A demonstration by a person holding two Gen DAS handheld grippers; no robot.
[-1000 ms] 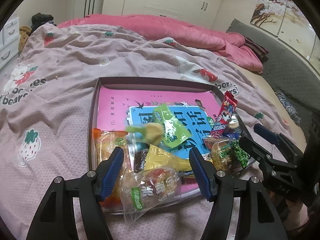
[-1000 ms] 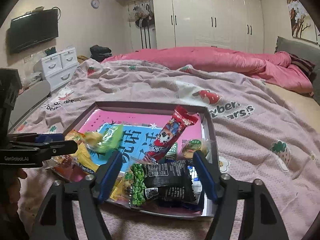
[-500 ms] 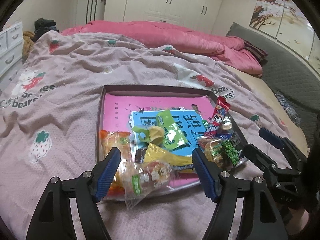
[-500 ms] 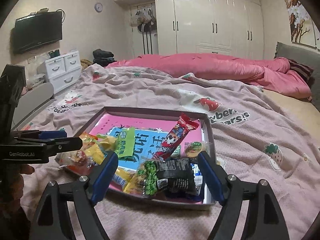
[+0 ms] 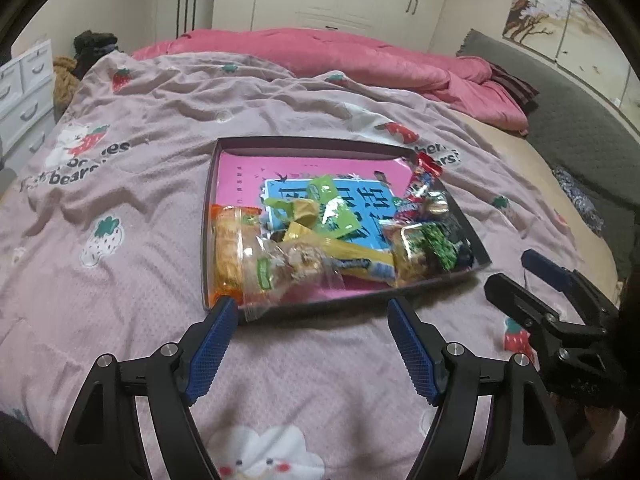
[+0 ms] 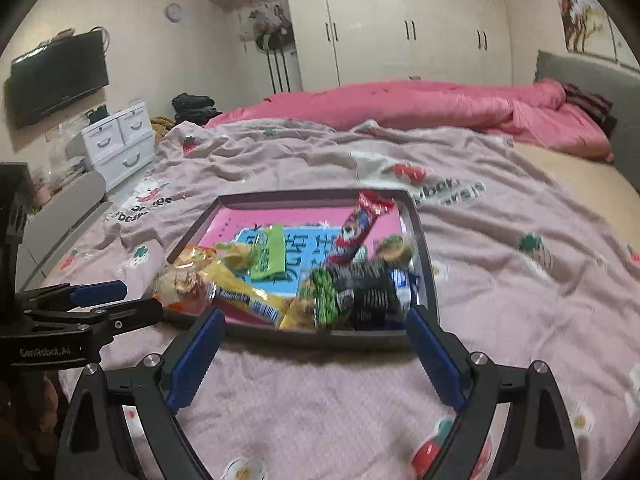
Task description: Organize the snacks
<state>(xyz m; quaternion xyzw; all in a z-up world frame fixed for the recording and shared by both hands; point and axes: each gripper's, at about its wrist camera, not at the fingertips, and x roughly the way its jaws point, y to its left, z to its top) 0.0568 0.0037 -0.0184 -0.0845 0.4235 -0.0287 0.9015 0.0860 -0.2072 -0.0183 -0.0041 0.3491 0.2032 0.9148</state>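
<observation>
Both grippers have drawn back from the tray since the earlier frames, and their jaws have just been opening, with nothing between them. Left wrist view: the left gripper (image 5: 310, 322) stands spread over the strawberry-print bedspread (image 5: 120, 184), its blue pads just short of the near rim of the shallow dark tray (image 5: 304, 143), with one pad close beside the overhanging corner of a clear bag. Snacks crowd the near half of the tray: an orange packet (image 5: 228, 248) at the left wall, the clear bag of sweets (image 5: 288, 268) lapping over the near rim, a yellow wrapper (image 5: 352, 258), a green sachet (image 5: 332, 208) on the pink-and-blue printed sheet (image 5: 240, 172), and a red bar (image 5: 422, 178) against the right wall. The right gripper (image 5: 536, 280) shows at the right edge, clear of the tray. Right wrist view: the right gripper (image 6: 312, 332) is likewise spread wide and empty, its pads at the tray's near wall. A black-and-white packet (image 6: 364, 284) and a green packet (image 6: 324, 294) lie in the near right corner. The left gripper appears at the left margin, beside the tray.
</observation>
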